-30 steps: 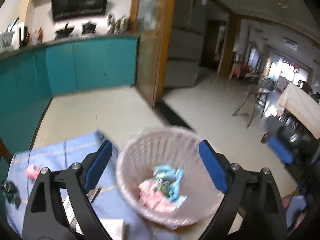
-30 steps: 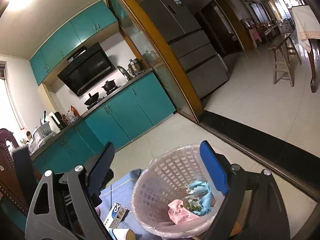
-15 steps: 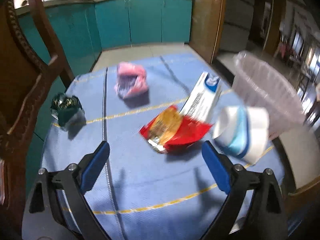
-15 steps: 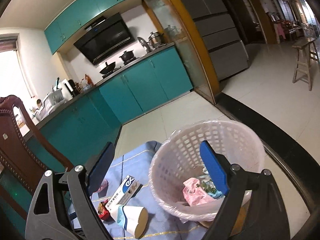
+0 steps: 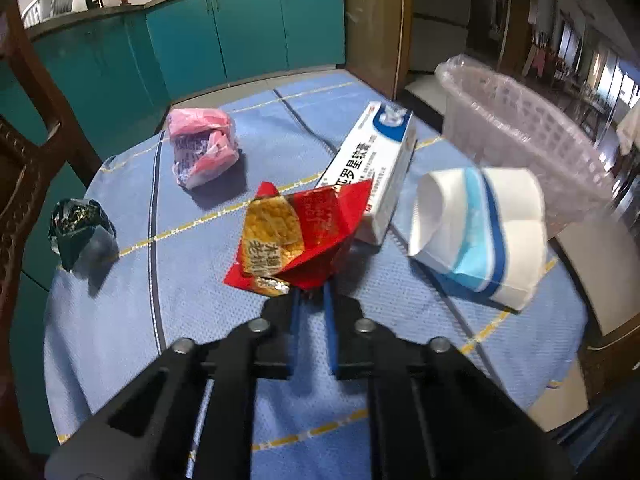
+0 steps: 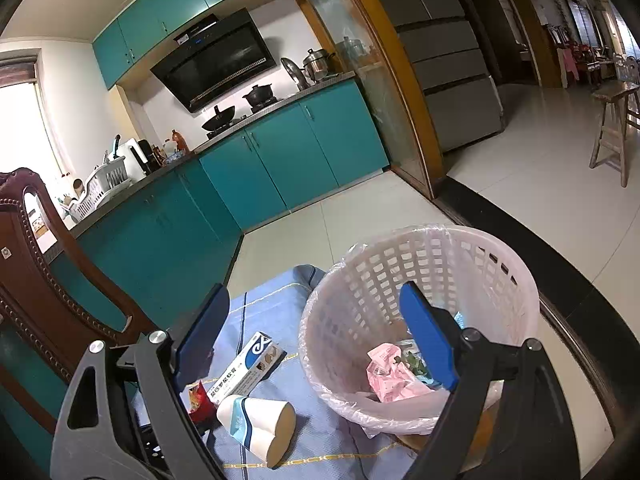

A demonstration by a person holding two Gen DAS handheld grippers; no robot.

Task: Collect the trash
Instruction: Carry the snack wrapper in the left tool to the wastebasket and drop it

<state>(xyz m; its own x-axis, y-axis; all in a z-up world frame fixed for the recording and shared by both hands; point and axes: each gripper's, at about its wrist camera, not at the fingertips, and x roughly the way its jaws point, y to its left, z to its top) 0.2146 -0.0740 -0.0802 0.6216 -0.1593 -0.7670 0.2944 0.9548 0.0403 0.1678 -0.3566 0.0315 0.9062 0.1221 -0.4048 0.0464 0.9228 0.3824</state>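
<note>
My left gripper (image 5: 309,298) is shut on the near edge of a red and yellow snack wrapper (image 5: 298,236) on the blue tablecloth (image 5: 200,320). Around it lie a white and blue box (image 5: 372,164), a crushed paper cup (image 5: 480,232), a pink wrapper (image 5: 202,146) and a dark crumpled wrapper (image 5: 76,228). My right gripper (image 6: 316,332) is open and empty, above the table beside the pink lined basket (image 6: 472,264), which holds pink and blue trash (image 6: 394,376). The basket also shows in the left wrist view (image 5: 520,132).
A carved wooden chair (image 6: 48,280) stands at the table's left. Teal kitchen cabinets (image 6: 280,160) lie beyond the table. The basket stands at the table's right edge, with tiled floor (image 6: 540,184) beyond.
My left gripper swung from over the basket to the table, came down on the red wrapper and closed on its edge. My right gripper stayed open near the basket.
</note>
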